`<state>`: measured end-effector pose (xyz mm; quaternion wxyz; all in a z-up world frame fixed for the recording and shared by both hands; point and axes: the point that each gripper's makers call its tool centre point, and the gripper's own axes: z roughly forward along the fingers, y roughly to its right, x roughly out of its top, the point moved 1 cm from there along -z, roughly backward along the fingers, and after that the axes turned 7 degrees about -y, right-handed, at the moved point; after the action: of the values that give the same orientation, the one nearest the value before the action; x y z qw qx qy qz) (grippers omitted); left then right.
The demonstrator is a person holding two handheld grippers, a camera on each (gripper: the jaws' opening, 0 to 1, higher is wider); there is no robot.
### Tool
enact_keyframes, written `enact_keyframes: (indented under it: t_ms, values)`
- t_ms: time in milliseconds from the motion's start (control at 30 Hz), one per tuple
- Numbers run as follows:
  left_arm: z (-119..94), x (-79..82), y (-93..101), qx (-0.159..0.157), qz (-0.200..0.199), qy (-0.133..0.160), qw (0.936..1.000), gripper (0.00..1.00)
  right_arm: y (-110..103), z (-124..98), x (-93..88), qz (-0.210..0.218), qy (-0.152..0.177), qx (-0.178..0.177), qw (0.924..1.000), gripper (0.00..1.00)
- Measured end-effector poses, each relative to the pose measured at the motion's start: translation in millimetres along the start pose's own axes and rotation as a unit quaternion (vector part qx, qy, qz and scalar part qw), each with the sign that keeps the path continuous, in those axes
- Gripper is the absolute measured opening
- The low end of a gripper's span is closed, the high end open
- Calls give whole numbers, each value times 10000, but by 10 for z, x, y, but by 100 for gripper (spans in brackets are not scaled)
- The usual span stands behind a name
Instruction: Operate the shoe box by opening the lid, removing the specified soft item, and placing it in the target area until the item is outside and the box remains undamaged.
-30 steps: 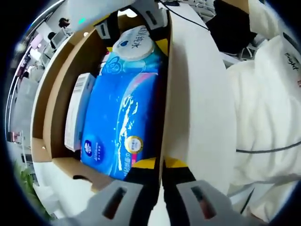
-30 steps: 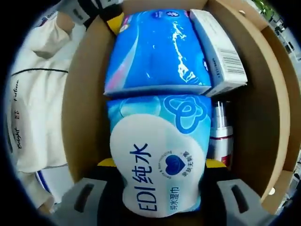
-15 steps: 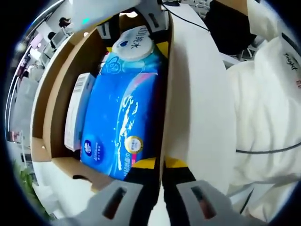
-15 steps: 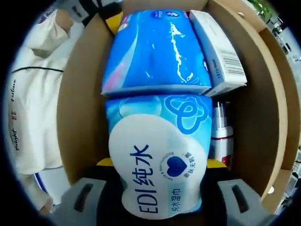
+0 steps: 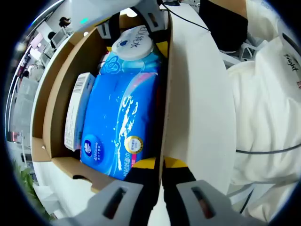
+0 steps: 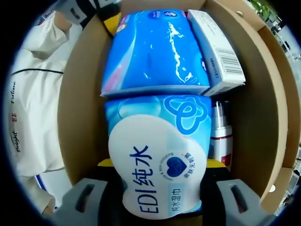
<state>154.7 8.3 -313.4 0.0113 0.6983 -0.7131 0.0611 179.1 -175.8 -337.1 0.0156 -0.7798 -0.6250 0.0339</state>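
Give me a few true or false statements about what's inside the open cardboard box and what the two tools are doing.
1. The brown cardboard shoe box is open. True.
2. The right tool straddles the light blue wet-wipe pack with the white label. True.
3. The left tool grips the dark blue glossy tissue pack. False: it pinches the box's side wall.
4. A white barcoded carton lies beside the dark blue pack. True.
5. The box holds shoes. False: packs, a carton and a small bottle.

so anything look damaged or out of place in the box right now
Nothing stands out. The shoe box walls look intact, and the wet wipes pack, blue tissue pack, white carton and small bottle lie packed inside. The right gripper straddles the wipes pack.
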Motion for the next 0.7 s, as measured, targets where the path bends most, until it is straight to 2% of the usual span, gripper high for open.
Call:
enact_keyframes:
  t_ms: [100, 167, 233, 300, 333, 433, 533, 567, 700]
  values:
    - [0, -1, 1, 6, 25, 8, 10000, 2, 38, -16, 6, -9, -7, 18, 10000, 65]
    - [0, 5, 11, 130, 461, 33, 9988, 2, 38, -26, 9, 1, -31, 3, 10000, 64]
    - [0, -2, 17, 75, 251, 19, 9997, 2, 45, -43, 15, -4, -125, -219, 9997, 63]
    - [1, -4, 9, 32, 91, 5, 10000, 2, 45, -64, 15, -55, -70, -294, 9995, 63]
    - [2, -3, 0, 21, 111, -1, 9999, 2, 37, -65, 14, -26, -10, -277, 9996, 62]
    - [2, -19, 15, -3, 176, -3, 9998, 2, -14, -35, 1, 152, -42, 84, 9998, 62]
    - [3, -18, 8, 24, 195, 30, 9998, 2, -4, -50, 4, 99, 75, 31, 9999, 62]
    - [4, -18, 8, 32, 197, 31, 9998, 2, 12, -66, 33, -60, 202, -48, 9998, 62]
    - [4, -20, 1, 23, 179, 32, 9998, 2, 6, -133, 19, -73, 205, -43, 9998, 62]
